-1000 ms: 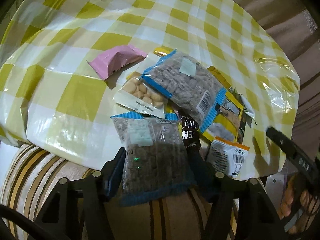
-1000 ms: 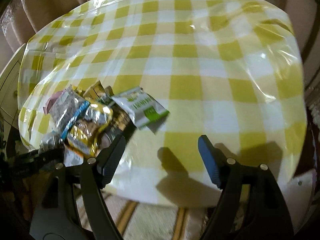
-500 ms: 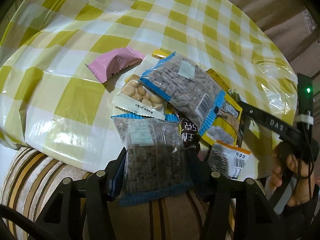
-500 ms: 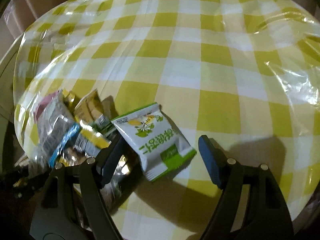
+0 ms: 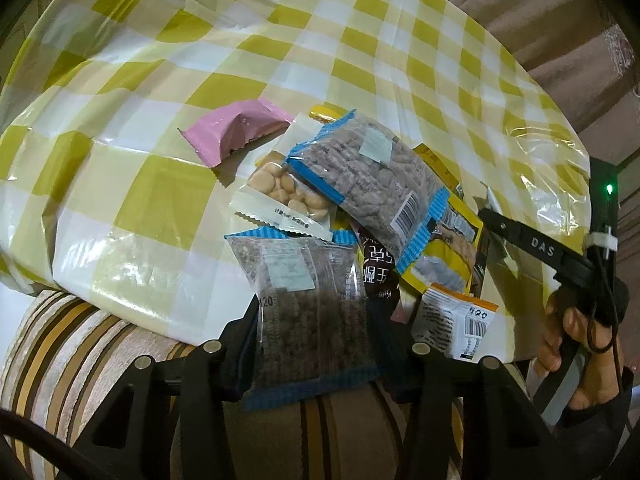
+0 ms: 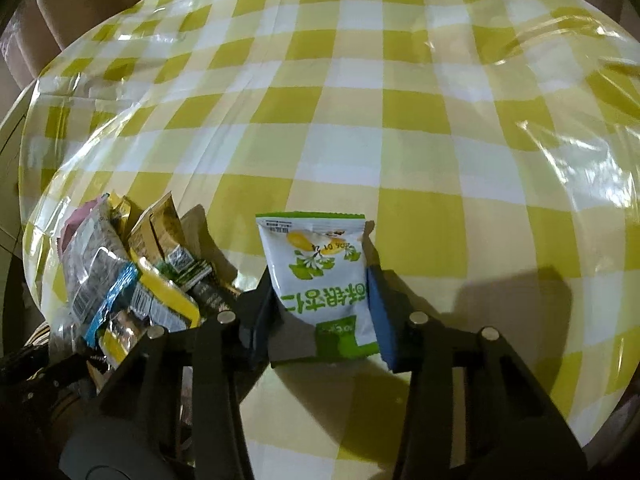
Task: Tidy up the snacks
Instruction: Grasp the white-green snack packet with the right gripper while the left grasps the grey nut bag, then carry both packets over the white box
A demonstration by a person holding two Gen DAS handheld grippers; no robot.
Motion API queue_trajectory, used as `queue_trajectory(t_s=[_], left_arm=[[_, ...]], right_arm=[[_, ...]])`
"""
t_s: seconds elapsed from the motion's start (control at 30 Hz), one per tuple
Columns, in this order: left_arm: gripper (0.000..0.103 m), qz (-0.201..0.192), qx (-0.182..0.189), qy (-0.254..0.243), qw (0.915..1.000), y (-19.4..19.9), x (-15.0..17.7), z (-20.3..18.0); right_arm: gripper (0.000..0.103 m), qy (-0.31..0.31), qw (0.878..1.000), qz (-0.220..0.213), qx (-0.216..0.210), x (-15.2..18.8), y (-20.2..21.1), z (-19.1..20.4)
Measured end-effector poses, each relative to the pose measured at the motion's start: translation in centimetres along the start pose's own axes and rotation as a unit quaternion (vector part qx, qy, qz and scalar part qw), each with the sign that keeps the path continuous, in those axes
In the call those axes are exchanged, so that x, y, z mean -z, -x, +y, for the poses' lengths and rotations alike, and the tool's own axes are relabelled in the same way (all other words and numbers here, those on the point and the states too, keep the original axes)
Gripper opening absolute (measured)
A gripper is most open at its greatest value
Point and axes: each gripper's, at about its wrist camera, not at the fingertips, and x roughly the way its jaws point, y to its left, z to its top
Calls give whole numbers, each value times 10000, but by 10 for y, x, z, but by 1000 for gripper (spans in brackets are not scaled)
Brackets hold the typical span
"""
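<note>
- Right claw (image 6: 326, 300): pinched glossy white-and-green pouch (image 6: 320, 280) above checked plastic-covered desk (image 6: 400, 120).
- Left claw (image 5: 316, 336): pressed on clear blue-edged crinkly packet (image 5: 308, 304) at desk edge, beside heaped snack packets (image 5: 372, 184).

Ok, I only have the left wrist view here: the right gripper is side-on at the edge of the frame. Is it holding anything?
Observer: Yes. In the right wrist view the right gripper has a white-and-green packet between its fingers, with both pads against the packet's sides.
Reviewer: Is that one of the pile?
Observer: No, it sits apart. The pile of snacks lies to its left in that view, and a strip of checked tablecloth shows between them.
Reviewer: Any print to identify it by?
Observer: Yellow fruit with green leaves and large green lettering, which appears upside down to that camera.
</note>
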Motion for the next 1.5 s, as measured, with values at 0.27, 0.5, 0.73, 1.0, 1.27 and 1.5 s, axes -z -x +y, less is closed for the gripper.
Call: queue_trajectory(t_s=[0.27, 0.5, 0.73, 1.0, 1.27, 1.5], left_arm=[[48, -181, -52, 77, 9998, 15, 5, 3], [47, -333, -122, 97, 9993, 31, 9, 4], [47, -331, -18, 98, 9994, 43, 19, 1], [47, -561, 41, -158, 9983, 63, 28, -17], [47, -527, 255, -579, 9966, 65, 36, -52], [47, -391, 472, -1080, 9923, 59, 42, -96]], right_arm=[[47, -163, 9997, -139, 127, 24, 30, -10], [47, -356, 9990, -245, 75, 48, 60, -20], [47, -363, 9988, -324, 10, 70, 84, -19], [47, -464, 9978, -476, 68, 92, 111, -28], [47, -840, 9948, -547, 188, 119, 135, -58], [47, -1231, 9899, -588, 389, 142, 152, -96]])
